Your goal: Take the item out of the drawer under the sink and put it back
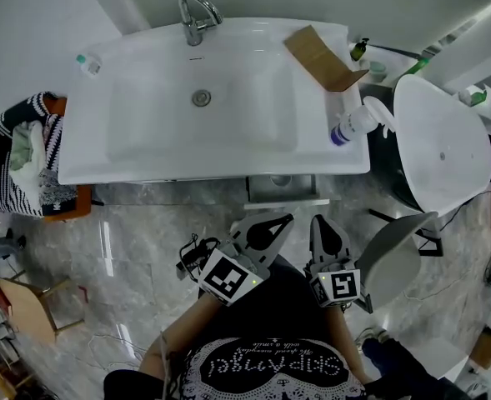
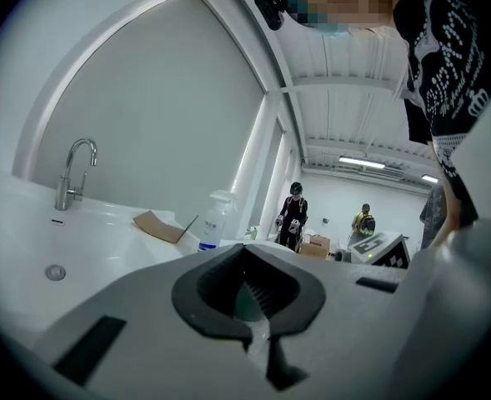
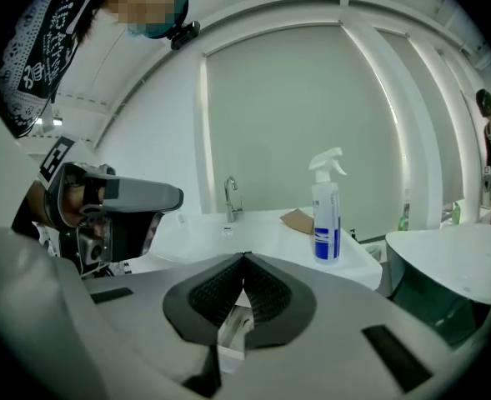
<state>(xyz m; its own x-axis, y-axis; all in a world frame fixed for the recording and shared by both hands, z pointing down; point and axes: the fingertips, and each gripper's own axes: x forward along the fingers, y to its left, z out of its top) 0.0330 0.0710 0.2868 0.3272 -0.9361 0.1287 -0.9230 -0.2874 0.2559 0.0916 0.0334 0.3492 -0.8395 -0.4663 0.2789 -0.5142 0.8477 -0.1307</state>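
The white sink (image 1: pixel 145 132) with its faucet (image 1: pixel 195 15) lies ahead of me. Under its front edge a grey box-like part (image 1: pixel 283 188), seemingly the drawer, shows a little; its inside is hidden. My left gripper (image 1: pixel 285 217) and right gripper (image 1: pixel 318 220) hover side by side close to my body, just short of that part and touching nothing. Both are shut with nothing between the jaws, as the left gripper view (image 2: pixel 245 248) and right gripper view (image 3: pixel 245 257) show. No item from the drawer is in sight.
A spray bottle (image 1: pixel 358 122) and a piece of cardboard (image 1: pixel 320 57) sit on the sink's right end. A white toilet (image 1: pixel 445 140) stands to the right, a basket of clothes (image 1: pixel 28 157) to the left, and a wooden stool (image 1: pixel 28 307) on the marble floor.
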